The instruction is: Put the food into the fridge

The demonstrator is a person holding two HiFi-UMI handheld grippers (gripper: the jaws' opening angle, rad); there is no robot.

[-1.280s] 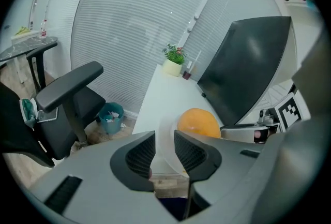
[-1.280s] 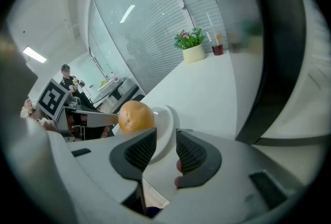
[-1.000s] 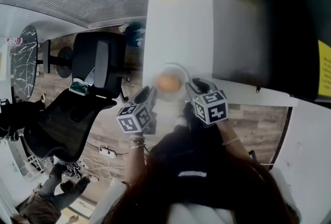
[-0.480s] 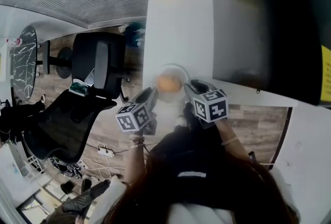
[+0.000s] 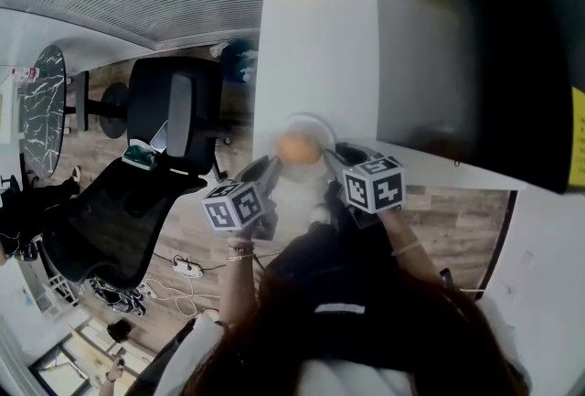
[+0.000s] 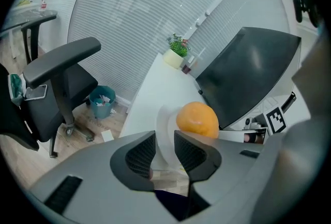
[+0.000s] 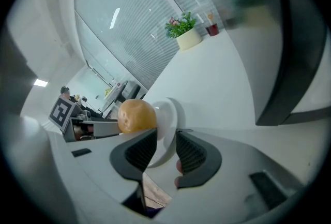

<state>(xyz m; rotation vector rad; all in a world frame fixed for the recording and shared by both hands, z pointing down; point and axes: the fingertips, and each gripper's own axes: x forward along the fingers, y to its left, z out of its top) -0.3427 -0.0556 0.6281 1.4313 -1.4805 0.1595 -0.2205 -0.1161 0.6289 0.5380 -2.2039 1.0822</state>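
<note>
Over near edge of worktop (image 5: 315, 47), held plate (image 5: 309, 123) carrying orange (image 5: 295, 147), pinched at opposite rims by left gripper (image 6: 164, 149) and right gripper (image 7: 166, 146). Judged plate stiff, light, breakable; orange apt to roll.

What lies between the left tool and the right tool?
A white plate carrying an orange, seen in the head view; the left tool and right tool each clamp its rim.

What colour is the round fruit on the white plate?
Orange. The fruit on the plate shows best in the left gripper view.
</note>
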